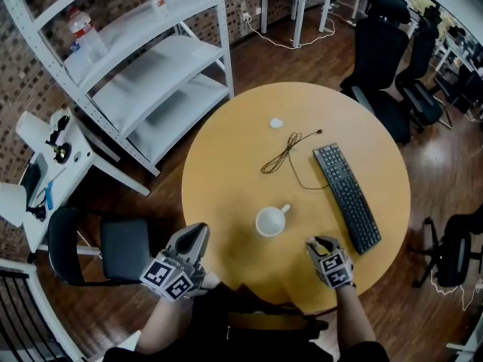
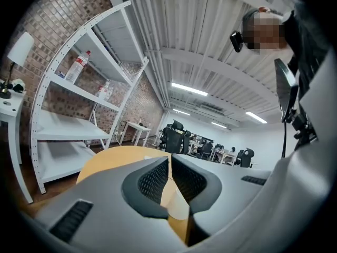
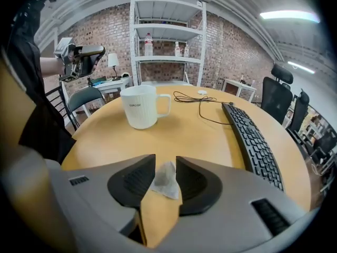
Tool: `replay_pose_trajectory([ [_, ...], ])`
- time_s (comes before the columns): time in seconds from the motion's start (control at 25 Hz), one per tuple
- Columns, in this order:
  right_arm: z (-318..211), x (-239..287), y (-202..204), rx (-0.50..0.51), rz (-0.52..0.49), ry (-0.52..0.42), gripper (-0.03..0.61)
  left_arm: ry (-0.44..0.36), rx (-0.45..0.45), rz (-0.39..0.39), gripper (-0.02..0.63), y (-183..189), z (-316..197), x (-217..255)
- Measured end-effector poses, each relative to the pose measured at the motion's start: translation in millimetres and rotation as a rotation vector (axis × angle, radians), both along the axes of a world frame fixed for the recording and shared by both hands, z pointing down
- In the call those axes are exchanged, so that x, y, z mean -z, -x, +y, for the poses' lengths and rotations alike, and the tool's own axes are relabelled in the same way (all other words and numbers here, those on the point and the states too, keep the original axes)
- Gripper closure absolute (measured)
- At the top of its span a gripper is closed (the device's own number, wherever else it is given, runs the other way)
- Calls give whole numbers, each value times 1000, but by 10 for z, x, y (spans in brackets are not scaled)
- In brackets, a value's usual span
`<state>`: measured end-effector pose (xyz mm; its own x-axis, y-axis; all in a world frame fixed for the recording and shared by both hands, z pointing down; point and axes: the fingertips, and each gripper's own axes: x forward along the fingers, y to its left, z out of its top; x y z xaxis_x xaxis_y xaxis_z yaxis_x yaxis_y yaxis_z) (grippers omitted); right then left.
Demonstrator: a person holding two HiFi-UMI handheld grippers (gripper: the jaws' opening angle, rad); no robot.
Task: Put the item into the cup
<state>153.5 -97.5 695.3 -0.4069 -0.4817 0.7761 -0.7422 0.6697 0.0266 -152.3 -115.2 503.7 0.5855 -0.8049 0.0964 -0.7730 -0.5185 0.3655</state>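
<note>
A white mug (image 1: 270, 221) (image 3: 141, 107) stands upright on the round wooden table (image 1: 226, 172), its handle to the right in the head view. My right gripper (image 1: 321, 243) (image 3: 166, 161) rests low near the table's front edge, right of the mug. A small white tea bag (image 3: 165, 179) lies on the table between its jaws; the pads stand close on either side and the gripper is open. My left gripper (image 1: 199, 234) (image 2: 170, 159) hovers at the table's front left edge, shut with nothing in it. In the head view the tea bag is hidden.
A black keyboard (image 1: 346, 196) (image 3: 253, 138) lies to the right, with a thin black cable (image 1: 283, 153) and a small white object (image 1: 276, 123) behind the mug. A white shelf unit (image 1: 151, 59) and office chairs (image 1: 381, 51) stand around the table.
</note>
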Motion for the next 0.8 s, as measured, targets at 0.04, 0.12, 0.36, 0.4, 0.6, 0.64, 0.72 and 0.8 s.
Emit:
replay_pose_trajectory([
  [0.04,7,-16,0,1,1,11,451,4,0,0,598,-1,-2,-15],
  [0.12,16,-44,-19,-1,14,25,500,5,-2,0,598,-22,-23,-24],
  [0.36,-52,94,-60,-21,12,-20,578,-4,-43,8,598,-153,-133,-13],
  [0.4,-76,171,-51,-28,6,-37,578,-7,-50,9,598,-172,-150,-7],
  [0.6,-271,772,135,-31,-43,-170,578,-26,-77,20,598,-216,-212,41],
  [0.64,-319,909,195,-25,-57,-201,578,-30,-79,23,598,-216,-217,46],
  [0.72,-410,1177,339,-10,-84,-259,578,-37,-78,30,598,-198,-216,59],
  [0.8,-485,1412,516,13,-110,-305,578,-44,-72,39,598,-149,-207,77],
])
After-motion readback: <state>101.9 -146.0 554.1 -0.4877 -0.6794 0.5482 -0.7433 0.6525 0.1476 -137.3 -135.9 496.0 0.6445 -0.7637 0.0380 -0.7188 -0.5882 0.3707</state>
